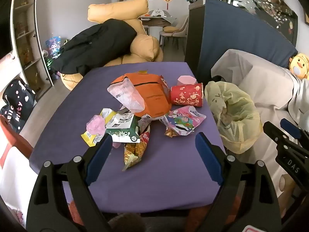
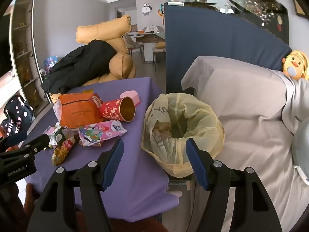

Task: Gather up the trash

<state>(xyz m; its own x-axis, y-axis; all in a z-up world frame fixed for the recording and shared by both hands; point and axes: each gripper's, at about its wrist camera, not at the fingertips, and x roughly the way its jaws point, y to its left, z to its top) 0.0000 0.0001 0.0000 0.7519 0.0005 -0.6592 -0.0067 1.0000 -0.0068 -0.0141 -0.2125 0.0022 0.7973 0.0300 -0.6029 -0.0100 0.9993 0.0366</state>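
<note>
Wrappers (image 1: 123,123) half-buried under orange bag (image 1: 148,96); both hand-held grippers (image 1: 153,158) (image 2: 154,160) wide open, empty.

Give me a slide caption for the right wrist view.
Open right gripper hovers before the yellow trash bag, beside wrappers and a red cup on the purple table.

Each hand-held gripper — left (image 1: 153,156), right (image 2: 154,161) — has black angular arms, silver screws, ribbed blue pads (image 1: 207,158).
</note>
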